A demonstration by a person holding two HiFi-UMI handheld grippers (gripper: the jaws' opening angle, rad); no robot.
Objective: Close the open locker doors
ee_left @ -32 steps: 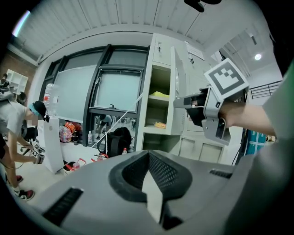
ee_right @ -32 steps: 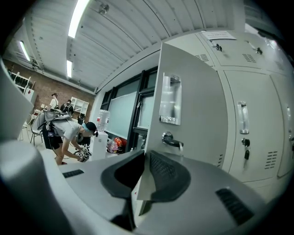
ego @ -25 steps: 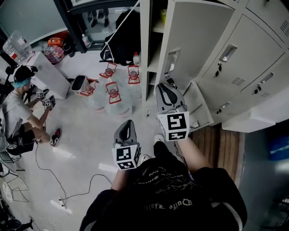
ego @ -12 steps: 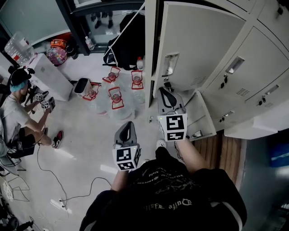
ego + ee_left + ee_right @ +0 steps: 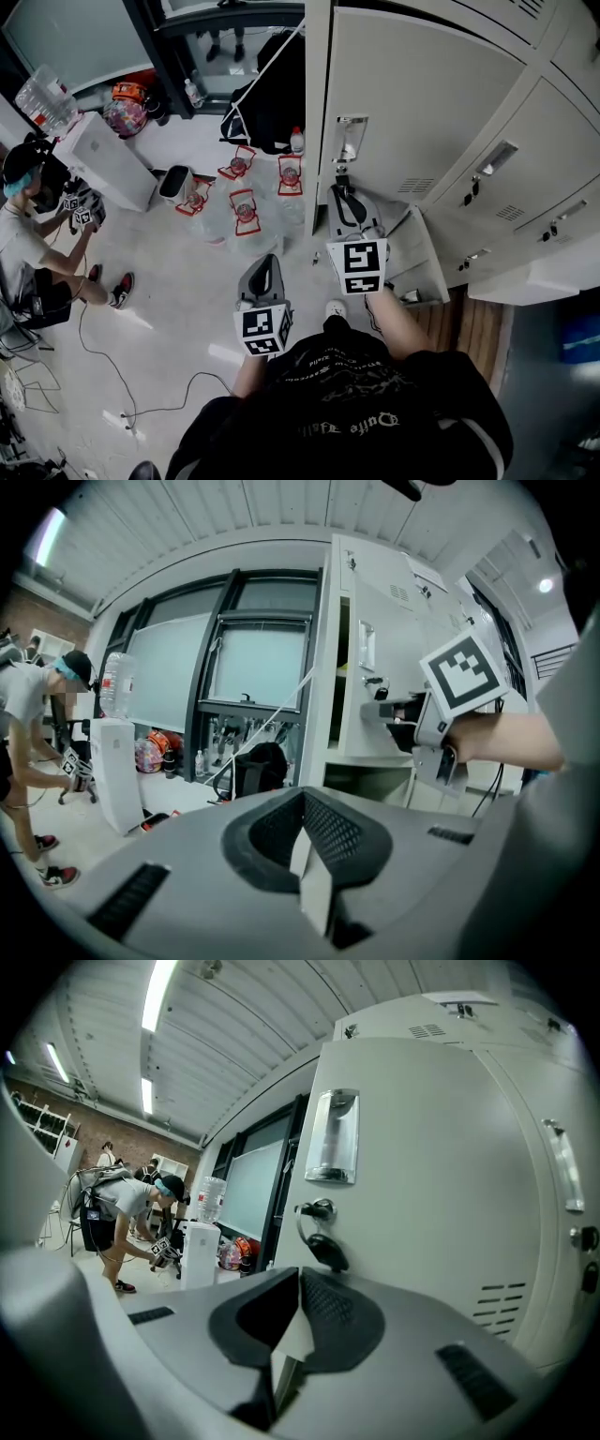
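At the lockers (image 5: 525, 159), an open door (image 5: 412, 112) is faced by the right tool (image 5: 343, 195), jaws just drawn together, empty; the left tool (image 5: 268, 262) is likewise pinched together. A push shut is judged the next move.

My right gripper (image 5: 343, 193) reaches further forward than my left gripper (image 5: 266, 264), both nearly level. My right jaws have just been closing on nothing; my left jaws are pressed together, empty.
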